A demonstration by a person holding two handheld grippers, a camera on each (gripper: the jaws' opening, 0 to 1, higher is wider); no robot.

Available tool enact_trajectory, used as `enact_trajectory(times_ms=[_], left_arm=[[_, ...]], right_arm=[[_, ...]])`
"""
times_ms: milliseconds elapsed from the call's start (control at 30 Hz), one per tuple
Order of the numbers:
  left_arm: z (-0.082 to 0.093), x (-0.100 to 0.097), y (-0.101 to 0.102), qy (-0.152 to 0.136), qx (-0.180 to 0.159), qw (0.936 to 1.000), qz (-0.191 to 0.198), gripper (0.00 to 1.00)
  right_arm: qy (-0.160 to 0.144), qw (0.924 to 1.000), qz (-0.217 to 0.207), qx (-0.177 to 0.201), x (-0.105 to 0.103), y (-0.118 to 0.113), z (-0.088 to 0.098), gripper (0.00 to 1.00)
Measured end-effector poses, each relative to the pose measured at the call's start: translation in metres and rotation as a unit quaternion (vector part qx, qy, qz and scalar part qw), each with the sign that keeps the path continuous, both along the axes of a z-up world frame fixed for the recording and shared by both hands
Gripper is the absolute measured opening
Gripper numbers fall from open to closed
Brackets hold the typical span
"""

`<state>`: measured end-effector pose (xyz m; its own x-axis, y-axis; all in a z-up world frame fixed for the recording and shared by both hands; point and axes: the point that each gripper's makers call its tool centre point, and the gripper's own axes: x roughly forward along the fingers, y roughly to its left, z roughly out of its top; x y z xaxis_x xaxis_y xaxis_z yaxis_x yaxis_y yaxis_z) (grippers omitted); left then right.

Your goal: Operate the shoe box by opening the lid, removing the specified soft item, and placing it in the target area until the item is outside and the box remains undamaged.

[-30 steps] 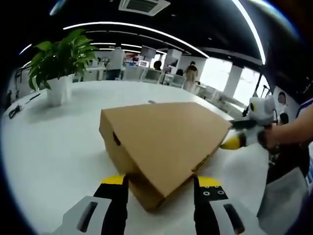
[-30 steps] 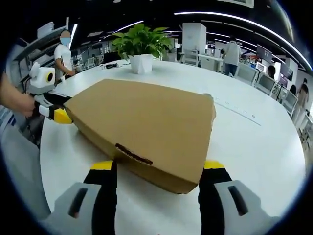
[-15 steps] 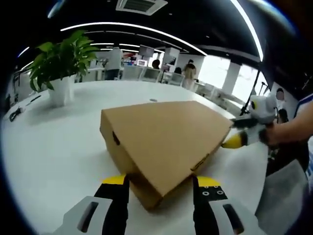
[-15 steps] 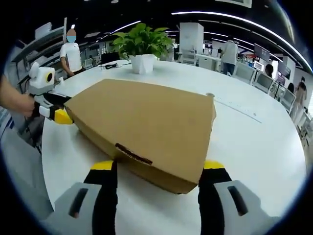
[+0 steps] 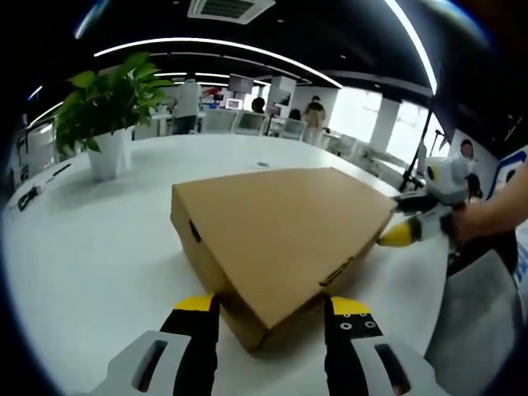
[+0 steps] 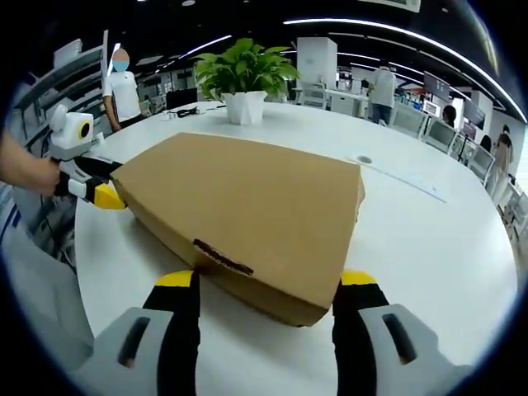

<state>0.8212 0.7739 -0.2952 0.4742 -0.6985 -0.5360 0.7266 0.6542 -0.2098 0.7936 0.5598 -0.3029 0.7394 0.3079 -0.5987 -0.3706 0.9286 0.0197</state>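
A closed brown cardboard shoe box (image 5: 280,231) lies on the white round table (image 5: 91,239). My left gripper (image 5: 269,326) is open, its jaws astride one near corner of the box. In the right gripper view the same box (image 6: 247,210) fills the middle, and my right gripper (image 6: 266,301) is open with its jaws either side of another corner. The right gripper (image 5: 417,223) also appears at the box's far right edge in the left gripper view. The left gripper (image 6: 87,186) appears at the box's left edge in the right gripper view. The lid is down; nothing inside is visible.
A potted green plant (image 5: 103,115) (image 6: 242,78) stands on the table beyond the box. A small round inset (image 6: 363,159) sits in the tabletop past the box. People stand in the office behind, one (image 6: 124,87) near the table's far side.
Both cameras drifted slightly; the box and both grippers keep the same places relative to each other. The person in the background of the right gripper view shifted a little.
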Motion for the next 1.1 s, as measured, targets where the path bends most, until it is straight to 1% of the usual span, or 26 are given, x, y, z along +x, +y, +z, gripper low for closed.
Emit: enact_trajectory(times_ms=[200,267,400,467,533,700,800,833,933,967,1000,1100], left_arm=[[0.0,-0.001,0.019,0.0,0.002,1.0,-0.002,0.5],[-0.001,0.0,0.028,0.0,0.004,1.0,-0.003,0.5],[-0.001,0.001,0.035,-0.001,0.008,0.9999,-0.007,0.5],[-0.001,0.002,0.045,-0.002,0.008,0.9999,-0.011,0.5],[0.0,0.001,0.048,-0.004,0.01,0.9998,-0.017,0.5],[-0.001,0.009,0.068,-0.005,0.015,0.9995,-0.028,0.5],[0.0,0.008,0.072,-0.006,0.017,0.9993,-0.032,0.5],[-0.001,0.01,0.077,-0.008,0.019,0.9992,-0.034,0.5],[-0.001,0.014,0.086,-0.01,0.022,0.9991,-0.035,0.5],[-0.002,0.018,0.094,-0.012,0.024,0.999,-0.035,0.5],[-0.003,0.019,0.097,-0.013,0.025,0.999,-0.035,0.5],[-0.003,0.022,0.104,-0.015,0.027,0.999,-0.031,0.49]], right_arm=[[-0.001,1.0,-0.005,0.001,-0.002,0.018,0.001,0.6],[-0.001,1.0,-0.006,0.001,-0.002,0.025,0.002,0.6],[-0.002,1.0,-0.009,0.001,-0.003,0.038,0.004,0.6],[-0.002,0.9999,-0.014,0.002,-0.004,0.047,0.004,0.6],[-0.002,0.9998,-0.018,0.002,-0.005,0.053,0.004,0.6],[-0.004,0.9996,-0.029,0.003,-0.006,0.069,0.003,0.6],[-0.004,0.9994,-0.035,0.005,-0.005,0.078,0.003,0.6],[-0.005,0.9993,-0.037,0.005,-0.005,0.082,0.003,0.6],[-0.005,0.9992,-0.04,0.006,-0.004,0.089,0.004,0.59],[-0.006,0.9992,-0.04,0.007,-0.004,0.093,0.004,0.59],[-0.007,0.9992,-0.04,0.007,-0.003,0.095,0.004,0.59],[-0.007,0.9992,-0.038,0.008,0.002,0.105,0.004,0.59]])
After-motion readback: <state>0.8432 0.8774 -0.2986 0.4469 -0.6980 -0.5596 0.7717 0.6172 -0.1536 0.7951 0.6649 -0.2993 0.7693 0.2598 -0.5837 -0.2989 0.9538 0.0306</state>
